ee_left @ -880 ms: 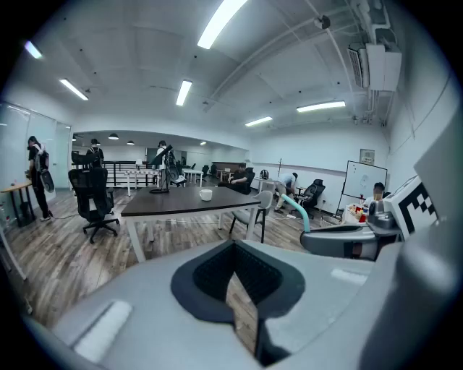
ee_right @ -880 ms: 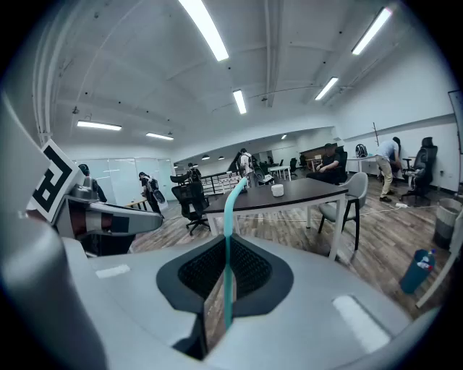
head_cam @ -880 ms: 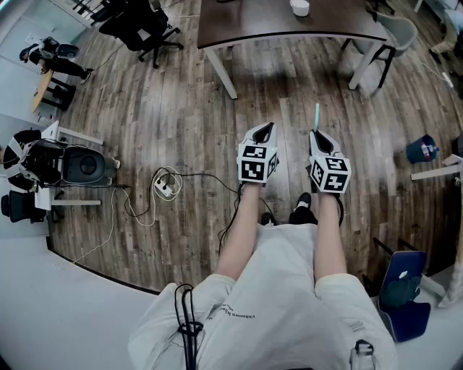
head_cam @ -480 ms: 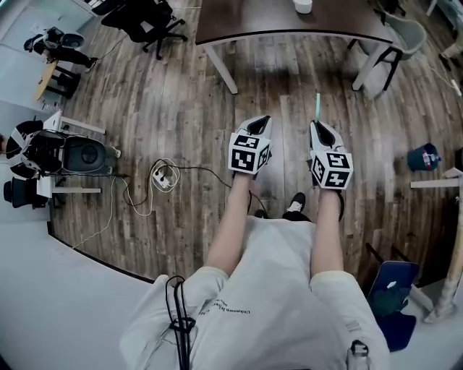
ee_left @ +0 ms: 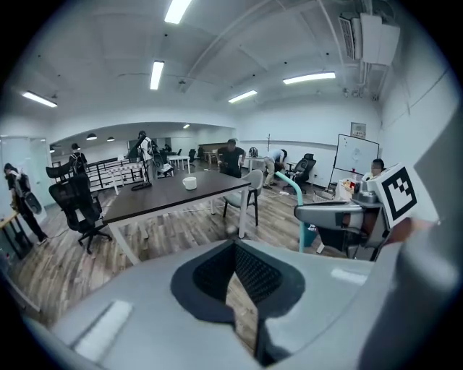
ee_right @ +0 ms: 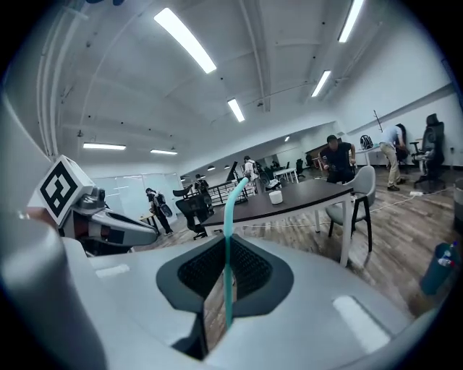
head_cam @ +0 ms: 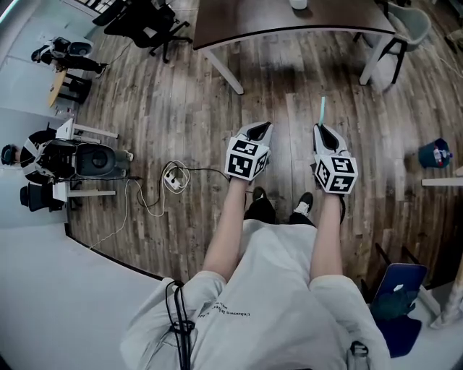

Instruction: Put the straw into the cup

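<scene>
A teal straw [head_cam: 322,108] sticks up out of my right gripper [head_cam: 319,128], which is shut on it. In the right gripper view the straw [ee_right: 228,238] runs up between the dark pads and bends at its top. A white cup [head_cam: 298,3] stands on the dark brown table [head_cam: 289,25] well ahead of both grippers; the same cup [ee_right: 275,196] shows small and far in the right gripper view. My left gripper [head_cam: 262,127] hangs beside the right one, over the wooden floor, shut with nothing in it. From the left gripper view the cup [ee_left: 189,183] is equally distant.
A grey chair [head_cam: 405,25] stands at the table's right end and black office chairs [head_cam: 145,22] at its left. A power strip with cables [head_cam: 172,181] lies on the floor to the left. A blue bin [head_cam: 434,153] stands at the right. Several people are in the background.
The person has taken a small step towards the table. Both grippers stay side by side at about the same height, the straw still in the right one.
</scene>
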Motion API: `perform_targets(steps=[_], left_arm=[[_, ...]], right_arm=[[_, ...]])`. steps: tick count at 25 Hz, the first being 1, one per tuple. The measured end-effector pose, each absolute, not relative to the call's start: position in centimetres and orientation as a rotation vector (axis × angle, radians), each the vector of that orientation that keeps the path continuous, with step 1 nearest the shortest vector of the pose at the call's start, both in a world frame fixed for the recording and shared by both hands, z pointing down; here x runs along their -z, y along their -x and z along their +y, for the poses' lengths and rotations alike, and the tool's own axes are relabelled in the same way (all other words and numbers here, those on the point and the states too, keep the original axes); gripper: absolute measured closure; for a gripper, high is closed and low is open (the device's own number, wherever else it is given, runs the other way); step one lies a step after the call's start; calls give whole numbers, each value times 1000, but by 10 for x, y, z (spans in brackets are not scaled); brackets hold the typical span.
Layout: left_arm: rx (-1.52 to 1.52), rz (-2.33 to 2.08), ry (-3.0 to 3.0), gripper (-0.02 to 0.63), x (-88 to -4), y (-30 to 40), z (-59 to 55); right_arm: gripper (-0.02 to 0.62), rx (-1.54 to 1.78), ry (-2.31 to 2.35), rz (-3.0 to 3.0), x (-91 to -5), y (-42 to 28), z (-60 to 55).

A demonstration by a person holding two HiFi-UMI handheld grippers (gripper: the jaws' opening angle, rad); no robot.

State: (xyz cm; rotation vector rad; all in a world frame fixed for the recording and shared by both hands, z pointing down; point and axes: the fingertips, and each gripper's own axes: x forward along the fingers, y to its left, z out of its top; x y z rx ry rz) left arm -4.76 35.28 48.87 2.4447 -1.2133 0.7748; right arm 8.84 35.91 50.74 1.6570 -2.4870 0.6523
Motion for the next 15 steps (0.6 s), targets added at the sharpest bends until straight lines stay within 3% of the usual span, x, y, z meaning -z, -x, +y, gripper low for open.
perform_targets(steps=[4,9,15], left_arm=[[-749,-1222,-2447,604,-487,45,338],[-988,-1107,-2613,604,-500,31,319],[-864,-980,-2669,604,-501,36,264]], right_arm=[[554,-662,-1684,-2481,-506,-90,350],[552,-471,-1726,-2482,-489,-81,329],[552,-407,-1808,-2412,-471,-67,278]])
